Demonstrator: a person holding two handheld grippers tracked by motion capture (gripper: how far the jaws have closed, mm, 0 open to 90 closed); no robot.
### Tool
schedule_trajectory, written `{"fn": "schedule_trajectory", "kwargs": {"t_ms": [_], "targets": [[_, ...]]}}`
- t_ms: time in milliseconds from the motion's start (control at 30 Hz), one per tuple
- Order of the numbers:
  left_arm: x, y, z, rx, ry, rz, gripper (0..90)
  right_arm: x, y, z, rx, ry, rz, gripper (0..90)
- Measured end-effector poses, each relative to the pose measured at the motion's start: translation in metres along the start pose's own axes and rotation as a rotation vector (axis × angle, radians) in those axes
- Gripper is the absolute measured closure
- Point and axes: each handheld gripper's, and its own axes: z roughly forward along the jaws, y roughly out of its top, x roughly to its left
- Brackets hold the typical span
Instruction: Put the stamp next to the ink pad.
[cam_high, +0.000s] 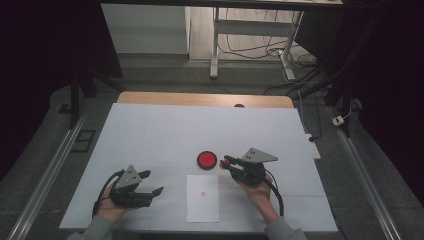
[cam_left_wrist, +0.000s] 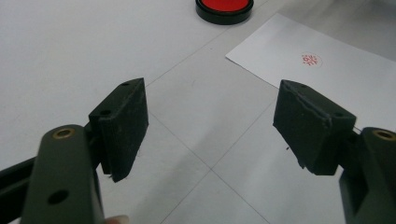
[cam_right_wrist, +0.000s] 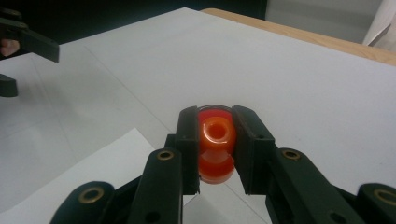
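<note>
The left tongs (cam_high: 150, 182) rest open on the counter (cam_high: 150, 130), nothing between them. Right of them lies the paper (cam_high: 203, 197) with a red mark, then the ink pad (cam_high: 206, 160). The right tongs (cam_right_wrist: 215, 140) are clamped on the stamp (cam_right_wrist: 215, 147), beside the pad. It looks light, stiff and a bit slick; gripping its waist seems safest. It is orange, rounded and glossy.

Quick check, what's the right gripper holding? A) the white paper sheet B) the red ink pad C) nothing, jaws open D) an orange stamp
D: in the right gripper view the right gripper has its jaws closed on the orange stamp; the white paper sheet and red ink pad lie on the table.
</note>
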Motion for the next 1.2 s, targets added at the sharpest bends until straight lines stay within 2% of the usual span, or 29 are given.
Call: {"fn": "schedule_trajectory", "kwargs": {"t_ms": [200, 333, 533, 667, 1033, 1200], "targets": [[0.0, 0.0, 0.001, 0.003, -0.001, -0.002, 26.2, -0.006, -0.001, 0.009, 0.025, -0.033, 0.0, 72.6], [0.0, 0.0, 0.001, 0.004, -0.001, -0.002, 26.1, -0.012, -0.003, 0.016, 0.06, -0.055, -0.002, 72.5], [-0.001, 0.0, 0.002, 0.006, -0.007, 0.001, 26.1, -0.016, -0.006, 0.024, 0.091, -0.061, 0.001, 72.5], [-0.001, 0.0, 0.001, 0.006, -0.004, -0.001, 26.2, -0.017, -0.008, 0.029, 0.134, -0.067, -0.01, 72.5], [0.0, 0.0, 0.001, 0.008, -0.004, -0.003, 26.2, -0.02, -0.015, 0.039, 0.202, -0.092, -0.025, 72.3], [-0.001, 0.0, 0.002, 0.007, -0.003, -0.001, 26.1, -0.02, -0.015, 0.039, 0.205, -0.093, -0.023, 72.4]]}}
